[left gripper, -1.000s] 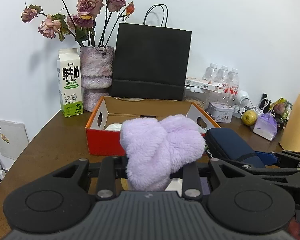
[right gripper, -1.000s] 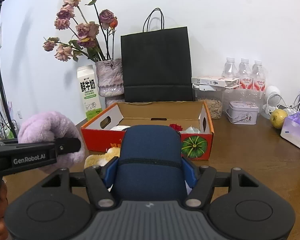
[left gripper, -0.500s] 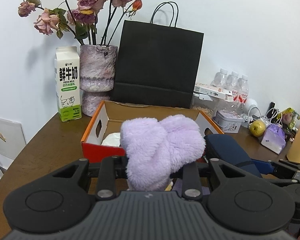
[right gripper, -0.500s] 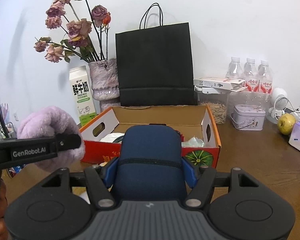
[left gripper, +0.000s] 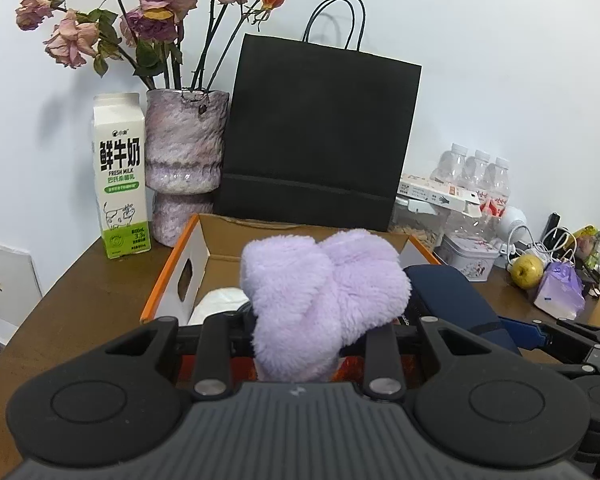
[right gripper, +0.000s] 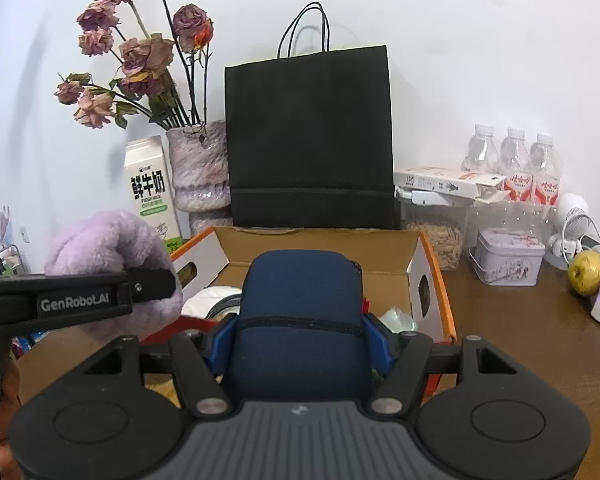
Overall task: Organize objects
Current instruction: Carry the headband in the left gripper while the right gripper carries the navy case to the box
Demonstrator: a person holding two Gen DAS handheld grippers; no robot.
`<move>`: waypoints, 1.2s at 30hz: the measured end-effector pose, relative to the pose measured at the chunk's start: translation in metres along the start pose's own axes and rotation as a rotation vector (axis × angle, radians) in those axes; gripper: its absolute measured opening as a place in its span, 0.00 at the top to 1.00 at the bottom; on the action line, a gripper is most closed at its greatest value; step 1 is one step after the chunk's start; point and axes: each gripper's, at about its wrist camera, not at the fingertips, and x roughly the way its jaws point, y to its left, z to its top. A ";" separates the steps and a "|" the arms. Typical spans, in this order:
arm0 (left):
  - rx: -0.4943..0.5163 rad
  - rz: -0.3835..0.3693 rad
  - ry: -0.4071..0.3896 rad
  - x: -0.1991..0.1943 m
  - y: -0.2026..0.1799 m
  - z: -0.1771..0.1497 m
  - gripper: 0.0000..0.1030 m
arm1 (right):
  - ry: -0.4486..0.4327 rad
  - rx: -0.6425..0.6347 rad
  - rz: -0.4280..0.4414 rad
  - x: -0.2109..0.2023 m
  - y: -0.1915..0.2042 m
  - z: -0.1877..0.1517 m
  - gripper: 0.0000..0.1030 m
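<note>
My left gripper is shut on a fluffy purple plush item, held above the near edge of an open orange cardboard box. My right gripper is shut on a navy blue zip case, held over the same box. The plush and the left gripper's finger show at the left of the right wrist view. The case shows at the right of the left wrist view. A white item lies inside the box.
A black paper bag, a vase of dried roses and a milk carton stand behind the box. Water bottles, a tin, an apple and cables sit at the right on the brown table.
Both grippers have moved forward and up toward the box with their loads; the box now lies closer and partly beneath them. Both grips are unchanged.
</note>
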 end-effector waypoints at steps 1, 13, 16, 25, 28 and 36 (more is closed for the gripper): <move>-0.001 0.001 -0.002 0.003 0.000 0.002 0.71 | -0.003 -0.003 -0.001 0.003 0.000 0.002 0.38; -0.010 0.017 -0.023 0.031 0.001 0.019 0.71 | -0.015 -0.007 -0.012 0.034 -0.008 0.020 0.38; -0.012 0.024 -0.022 0.039 0.001 0.022 0.71 | -0.017 -0.009 -0.013 0.041 -0.009 0.023 0.38; -0.032 0.053 -0.029 0.058 0.003 0.032 0.71 | -0.022 -0.002 -0.020 0.063 -0.011 0.035 0.38; -0.039 0.060 -0.030 0.065 0.006 0.036 0.71 | -0.022 0.001 -0.021 0.070 -0.013 0.038 0.38; -0.052 0.079 -0.022 0.081 0.016 0.042 0.71 | -0.012 -0.001 -0.021 0.092 -0.016 0.044 0.38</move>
